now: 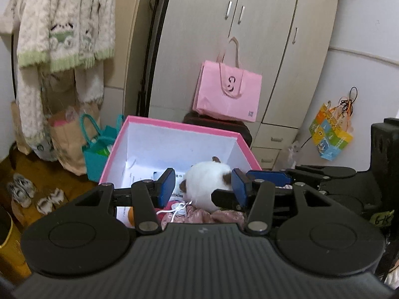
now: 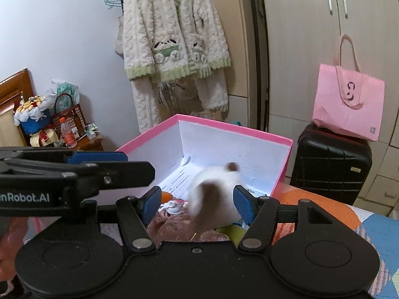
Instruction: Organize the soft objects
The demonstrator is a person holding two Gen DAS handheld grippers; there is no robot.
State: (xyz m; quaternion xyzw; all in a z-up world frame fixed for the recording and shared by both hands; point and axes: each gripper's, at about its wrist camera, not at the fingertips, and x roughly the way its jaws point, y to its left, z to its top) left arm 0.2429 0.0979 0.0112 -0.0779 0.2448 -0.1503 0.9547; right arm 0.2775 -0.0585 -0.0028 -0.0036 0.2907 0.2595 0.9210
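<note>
Bedroom, wardrobe behind. Pink box (image 2: 224,127) holds white-and-brown plush toy (image 2: 214,194), blurred, atop pink fabric (image 2: 174,226). Both tools, left (image 1: 203,186) and right (image 2: 197,203), gape wide, empty. Plush looks light, squashy; pinch mid-body.

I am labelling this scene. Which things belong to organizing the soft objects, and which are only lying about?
Belong to the job: white plush toy, pink box, pink cloth.

Lying about: pink tote bag, black suitcase, fluffy cardigan, teal bag.
</note>
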